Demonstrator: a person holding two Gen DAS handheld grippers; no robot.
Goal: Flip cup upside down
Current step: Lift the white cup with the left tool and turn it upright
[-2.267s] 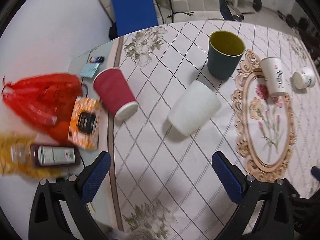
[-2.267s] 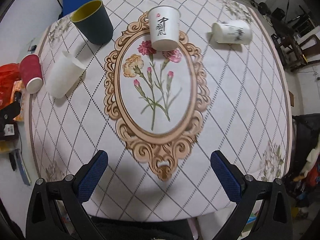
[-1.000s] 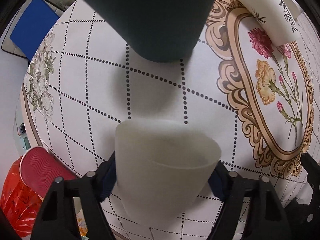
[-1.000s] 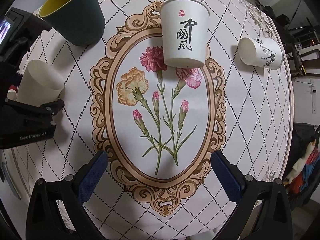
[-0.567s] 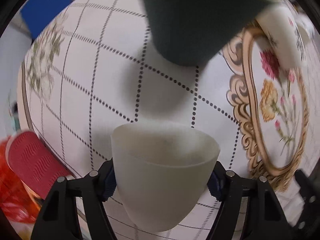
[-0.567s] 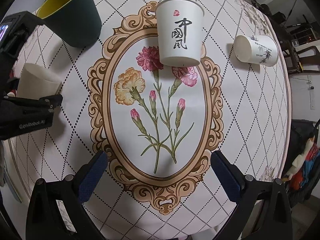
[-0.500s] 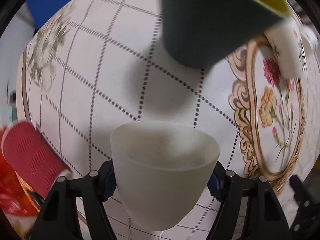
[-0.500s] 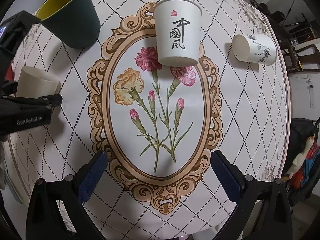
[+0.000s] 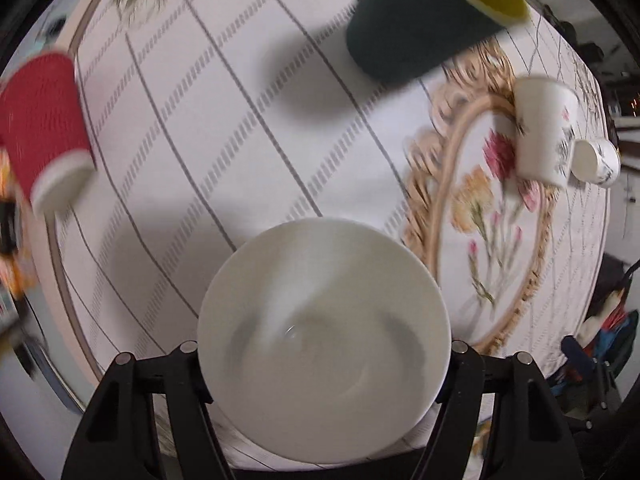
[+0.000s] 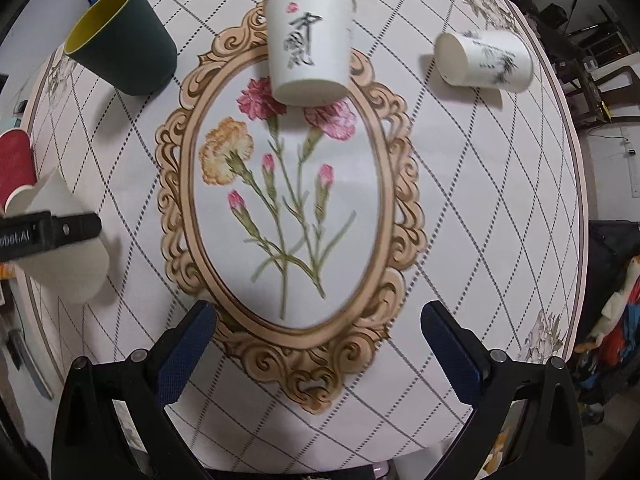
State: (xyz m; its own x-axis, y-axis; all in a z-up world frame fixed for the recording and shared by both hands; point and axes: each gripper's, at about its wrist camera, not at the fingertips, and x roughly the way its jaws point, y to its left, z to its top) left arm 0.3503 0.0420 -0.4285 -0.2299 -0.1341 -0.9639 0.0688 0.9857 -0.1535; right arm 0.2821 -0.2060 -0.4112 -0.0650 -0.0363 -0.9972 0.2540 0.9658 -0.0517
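Observation:
My left gripper (image 9: 322,354) is shut on a plain white cup (image 9: 320,336), held above the table with its open mouth facing the camera. In the right wrist view the same white cup (image 10: 60,264) shows at the left edge, tilted, with a left gripper finger (image 10: 48,232) across it. My right gripper (image 10: 318,354) is open and empty above the near end of the oval flower print.
A dark green cup (image 10: 120,44) stands upright at the back left. A printed paper cup (image 10: 308,44) stands upside down on the oval frame. Another printed cup (image 10: 484,62) lies on its side at the right. A red ribbed cup (image 9: 44,128) lies at the left edge.
My left gripper closed on the white cup, lifted it and has turned it, so its mouth now faces the camera. My right gripper has stayed open and shifted little.

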